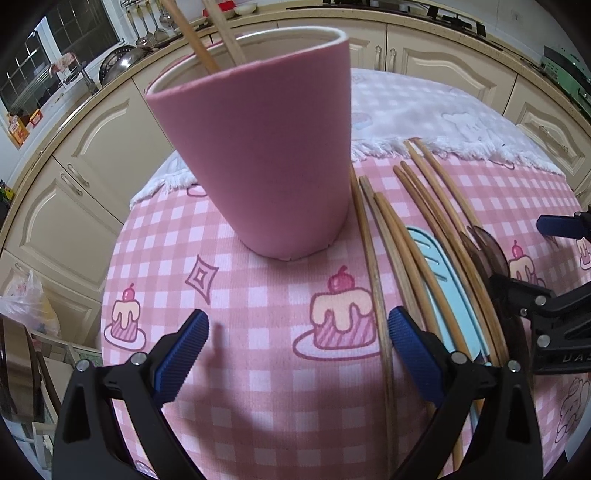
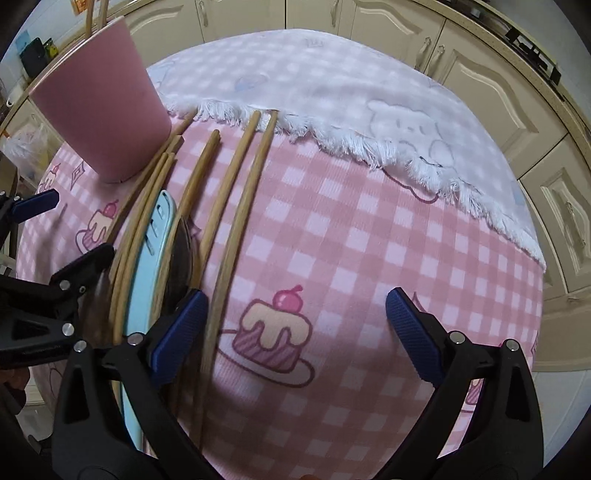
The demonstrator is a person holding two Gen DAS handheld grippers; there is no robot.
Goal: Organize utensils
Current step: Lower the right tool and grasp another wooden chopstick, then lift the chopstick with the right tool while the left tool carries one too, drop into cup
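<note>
Both the left gripper (image 1: 297,352) and the right gripper (image 2: 297,332) hover with jaws apart and empty over the pink checked cloth (image 2: 351,229); no writing is readable. Loose wooden chopsticks (image 2: 236,206) and a light-blue utensil (image 2: 149,258) lie side by side between them. Beyond, touching the nearest sticks, the upright pink cup (image 1: 266,155) holds two chopsticks (image 1: 207,40).

Pink cup (image 1: 266,147) upright w/ 2 chopsticks (image 1: 207,33) inside, loose wooden chopsticks (image 2: 236,184) + blue utensil (image 2: 151,258) flat beside
</note>
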